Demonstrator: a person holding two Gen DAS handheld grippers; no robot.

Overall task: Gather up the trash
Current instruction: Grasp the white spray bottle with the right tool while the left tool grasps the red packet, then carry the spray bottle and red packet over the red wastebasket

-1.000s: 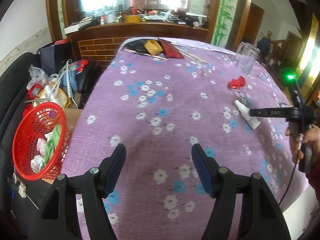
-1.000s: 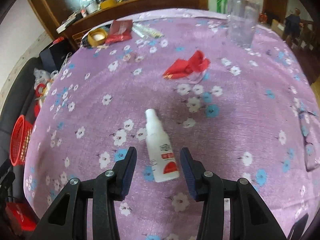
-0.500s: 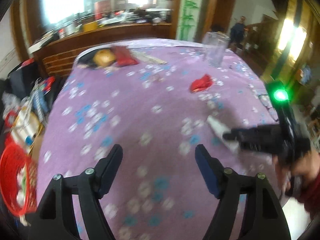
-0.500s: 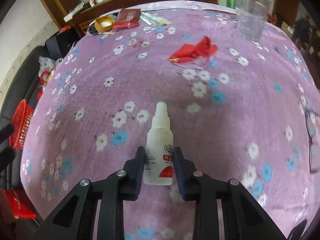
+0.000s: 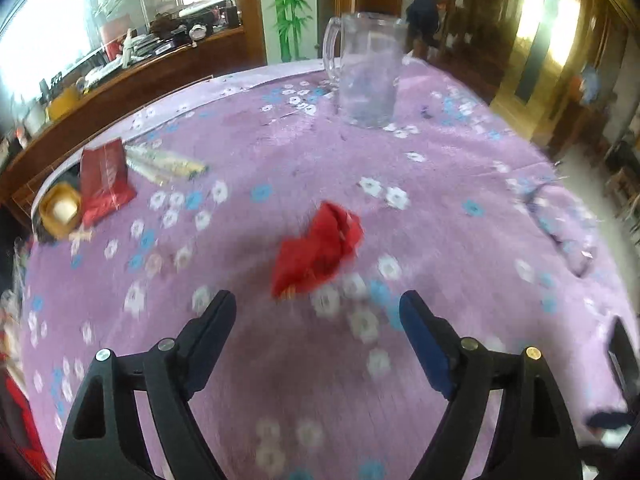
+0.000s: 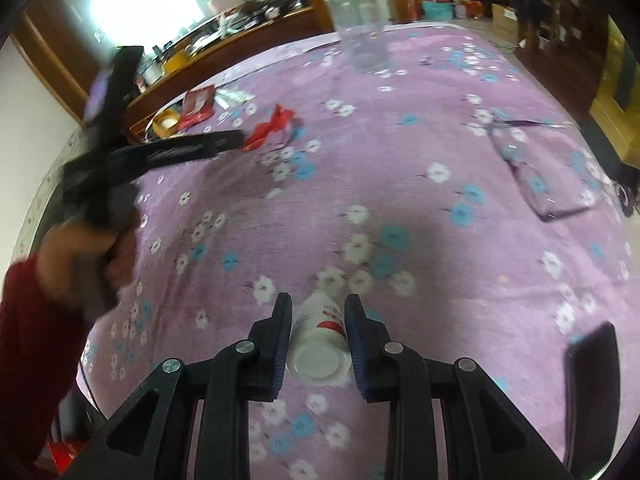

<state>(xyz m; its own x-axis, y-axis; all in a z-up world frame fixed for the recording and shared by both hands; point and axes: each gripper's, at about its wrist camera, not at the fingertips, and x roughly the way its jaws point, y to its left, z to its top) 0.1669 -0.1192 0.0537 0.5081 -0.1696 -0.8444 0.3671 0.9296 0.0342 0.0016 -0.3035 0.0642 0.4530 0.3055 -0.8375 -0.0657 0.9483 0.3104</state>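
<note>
- The right claw (image 6: 318,320) is clamped on a small white plastic bottle with a red label (image 6: 320,338), pads pressing its sides, base toward the camera and neck pointing away over the purple flowered tablecloth (image 6: 420,200).
- The left claw (image 5: 318,312) stands wide with its jaws opening, nothing between them.
- A crumpled red wrapper (image 5: 318,250) lies on the table just ahead of the left claw, a little up from the gap between the fingers, its long axis slanting from lower left to upper right.
- The left hand is clearly the nearer one; the wrapper looks to be its next pickup.
- A clear glass mug (image 5: 366,68) stands well beyond the wrapper.
</note>
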